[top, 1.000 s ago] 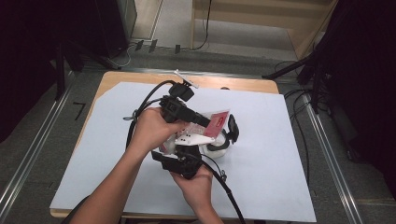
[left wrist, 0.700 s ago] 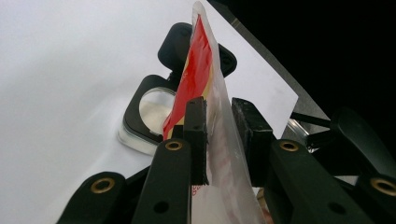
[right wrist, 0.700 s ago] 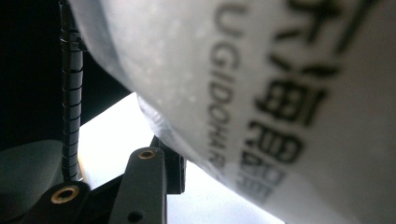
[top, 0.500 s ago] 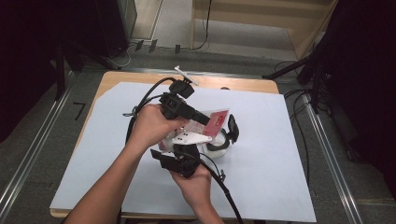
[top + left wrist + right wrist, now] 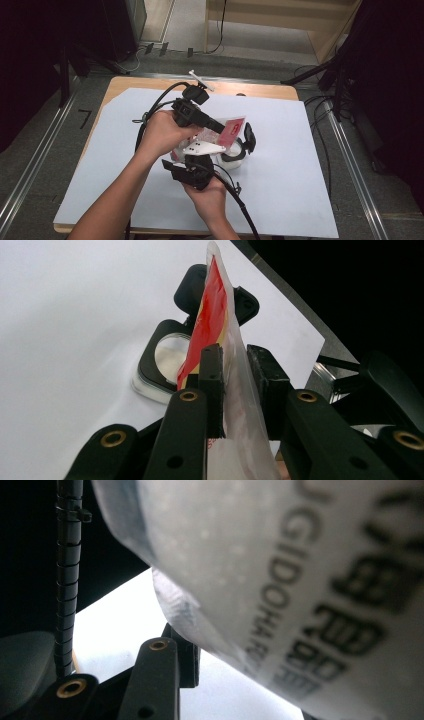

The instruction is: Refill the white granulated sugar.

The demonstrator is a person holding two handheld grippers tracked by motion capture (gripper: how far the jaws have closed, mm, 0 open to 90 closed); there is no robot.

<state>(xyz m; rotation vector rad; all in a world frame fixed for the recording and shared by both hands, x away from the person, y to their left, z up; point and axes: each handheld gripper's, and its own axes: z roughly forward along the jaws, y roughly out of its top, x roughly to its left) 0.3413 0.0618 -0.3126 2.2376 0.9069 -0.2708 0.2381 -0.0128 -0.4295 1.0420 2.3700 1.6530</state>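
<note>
A pouch (image 5: 233, 130) with a red top and clear body hangs in the air over the table's middle. My left gripper (image 5: 220, 128) is shut on it from the left; in the left gripper view both jaws of the left gripper (image 5: 235, 365) pinch the pouch (image 5: 215, 305) below its red part. Beneath stands a clear container (image 5: 234, 153) with a black rim, its black lid (image 5: 249, 136) flipped open. My right gripper (image 5: 200, 160) comes up from below. In the right gripper view the pouch's (image 5: 300, 580) printed white lower part is pressed close against one jaw; the other jaw is hidden.
A white sheet (image 5: 300, 165) covers the wooden table (image 5: 260, 90). A small white object (image 5: 201, 80) lies at the table's far edge. Black cables (image 5: 155, 107) trail from both grippers across the left and front of the sheet.
</note>
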